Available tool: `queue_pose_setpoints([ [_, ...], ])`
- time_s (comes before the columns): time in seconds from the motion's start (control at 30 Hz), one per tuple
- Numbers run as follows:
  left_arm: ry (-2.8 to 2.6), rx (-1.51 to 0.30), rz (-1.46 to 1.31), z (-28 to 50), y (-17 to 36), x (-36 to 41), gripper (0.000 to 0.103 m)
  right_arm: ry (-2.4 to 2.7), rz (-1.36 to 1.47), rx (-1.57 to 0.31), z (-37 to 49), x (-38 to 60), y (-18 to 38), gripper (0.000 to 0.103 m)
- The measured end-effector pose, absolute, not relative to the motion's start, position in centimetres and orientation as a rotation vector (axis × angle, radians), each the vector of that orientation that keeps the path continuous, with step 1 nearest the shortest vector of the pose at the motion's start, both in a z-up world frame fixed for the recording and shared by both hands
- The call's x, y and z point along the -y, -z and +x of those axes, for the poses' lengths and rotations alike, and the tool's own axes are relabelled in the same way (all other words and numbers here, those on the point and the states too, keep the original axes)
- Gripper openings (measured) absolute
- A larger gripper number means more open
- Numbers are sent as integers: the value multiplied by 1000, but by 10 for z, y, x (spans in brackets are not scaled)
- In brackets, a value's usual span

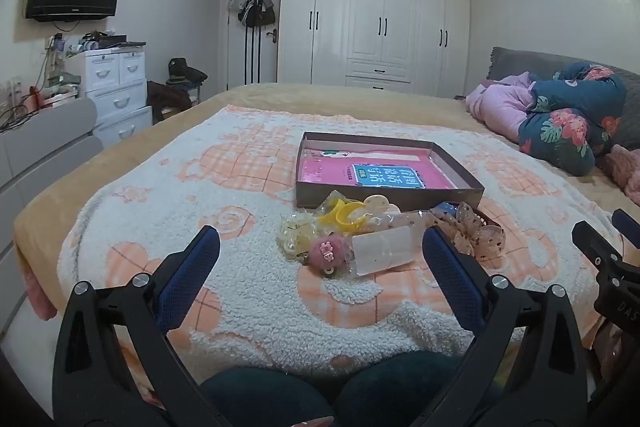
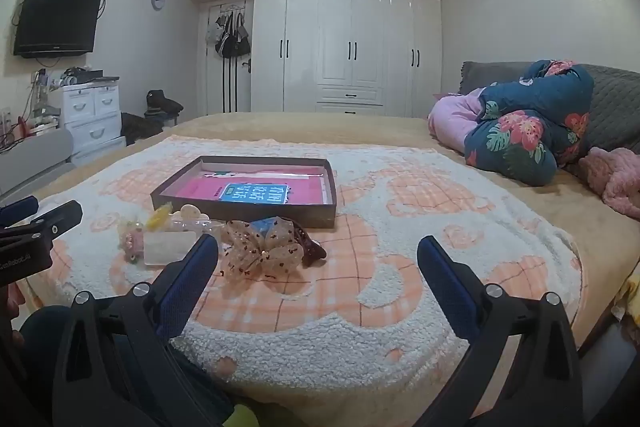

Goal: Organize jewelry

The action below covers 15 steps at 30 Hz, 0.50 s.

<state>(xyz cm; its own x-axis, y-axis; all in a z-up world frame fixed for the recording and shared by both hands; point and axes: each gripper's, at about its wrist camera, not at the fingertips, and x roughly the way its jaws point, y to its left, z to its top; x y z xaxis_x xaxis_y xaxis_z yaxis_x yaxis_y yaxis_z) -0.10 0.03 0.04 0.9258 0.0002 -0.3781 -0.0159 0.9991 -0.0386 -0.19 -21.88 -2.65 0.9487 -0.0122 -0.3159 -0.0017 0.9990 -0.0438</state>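
Bedroom setting: a bed covered by a fluffy peach-and-white blanket (image 1: 248, 291) carries everything. At 12 o'clock from the left tongs (image 1: 320, 251) sits a shallow brown box (image 1: 460, 169) with a pink-and-blue book inside. The jewelry pile lies just before the box's near wall: yellow bangles (image 1: 346, 213), a pink pom-pom piece (image 1: 328, 251), a clear packet (image 1: 384, 251) and a dotted sheer scrunchie (image 2: 260, 247).

Both tongs are spread wide, holding nothing; the right tongs (image 2: 318, 259) hover with the scrunchie at about 11 o'clock.

Likely trouble: the pieces touch and overlap, so a closing grip may drag a neighbour along or snag the blanket's loops. The glossy packet looks slippery and could slide out. Small items dropped into the deep pile would be hard to find again.
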Motion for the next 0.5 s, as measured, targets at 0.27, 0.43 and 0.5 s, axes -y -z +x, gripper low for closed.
queue_pose_setpoints([
  [0.27,-7,-399,-45,0,0,0,93,20,-32,-319,-2,218,26,97],
  [0.43,-9,-398,-42,-1,-1,0,93,-1,-48,-322,-1,212,23,97],
  [0.5,-9,-400,-43,0,0,0,93,-1,-50,-320,-2,212,23,97],
])
